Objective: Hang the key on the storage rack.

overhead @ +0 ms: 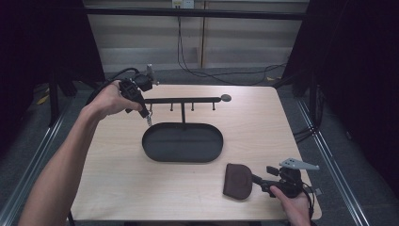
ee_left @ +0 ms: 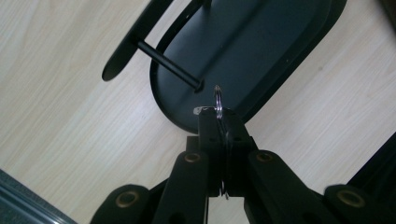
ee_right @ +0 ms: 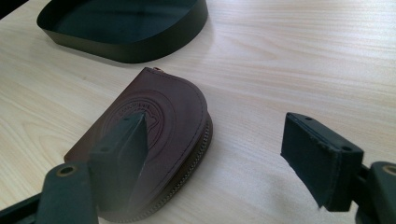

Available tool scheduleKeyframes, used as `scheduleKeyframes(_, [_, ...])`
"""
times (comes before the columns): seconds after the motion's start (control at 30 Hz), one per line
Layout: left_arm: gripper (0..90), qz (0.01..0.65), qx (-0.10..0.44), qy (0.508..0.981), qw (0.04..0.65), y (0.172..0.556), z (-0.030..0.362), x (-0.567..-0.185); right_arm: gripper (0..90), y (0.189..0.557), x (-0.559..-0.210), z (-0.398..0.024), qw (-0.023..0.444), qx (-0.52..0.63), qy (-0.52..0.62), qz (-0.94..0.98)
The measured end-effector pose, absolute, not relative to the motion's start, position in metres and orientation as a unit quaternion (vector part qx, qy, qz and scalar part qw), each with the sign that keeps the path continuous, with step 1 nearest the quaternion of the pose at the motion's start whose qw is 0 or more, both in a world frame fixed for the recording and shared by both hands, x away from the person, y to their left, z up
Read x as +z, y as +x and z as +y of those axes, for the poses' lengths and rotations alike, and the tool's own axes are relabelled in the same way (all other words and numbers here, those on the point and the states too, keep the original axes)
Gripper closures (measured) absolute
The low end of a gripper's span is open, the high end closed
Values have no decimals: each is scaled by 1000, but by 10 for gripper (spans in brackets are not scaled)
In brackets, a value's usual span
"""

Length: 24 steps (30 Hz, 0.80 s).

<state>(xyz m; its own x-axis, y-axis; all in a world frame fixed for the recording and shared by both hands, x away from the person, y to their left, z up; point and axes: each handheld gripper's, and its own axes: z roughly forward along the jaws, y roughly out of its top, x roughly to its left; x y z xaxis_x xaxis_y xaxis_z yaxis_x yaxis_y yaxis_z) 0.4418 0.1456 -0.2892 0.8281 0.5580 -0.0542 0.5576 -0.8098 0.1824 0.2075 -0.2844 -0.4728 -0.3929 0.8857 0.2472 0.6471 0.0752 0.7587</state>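
While the left claw [ee_left: 219, 122] is clamped tight on a key ring [ee_left: 218, 99], the ring is held edge-on just beside the tip of the end peg [ee_left: 170, 67] of the rack [overhead: 183, 100], above the left end of the black tray [overhead: 183, 142]. A hanging step seems to be in hand, and the ring is not yet threaded over any peg. A miss is the main risk: because the ring is seen thin-edge to the peg, a small tilt could make it strike the peg tip and twist in the pads, or slip out and drop into the tray or onto the bench [overhead: 117, 179]. A hard push against the rack bar could also rock the stand, which is carried on one thin post. The right claw [ee_right: 224, 154] is spread wide and holds nothing; one pad lies over the brown pouch [ee_right: 154, 121] near the front right of the bench, the other stands apart over bare wood. The pouch could be nudged toward the front edge, which is near, if that hand is shifted carelessly. Open room is left to the left of the tray and between tray and pouch; the back and right edges lie well apart from the work.
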Motion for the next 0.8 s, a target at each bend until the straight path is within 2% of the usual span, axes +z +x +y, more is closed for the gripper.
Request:
scheduleKeyframes(0.63, [887,314,23,945,91,447,143,-296,225,208,-473,-284,142,422,531,721])
scheduleKeyframes(0.8, [859,316,26,944,90,447,145,-298,225,208,-473,-284,142,423,531,721])
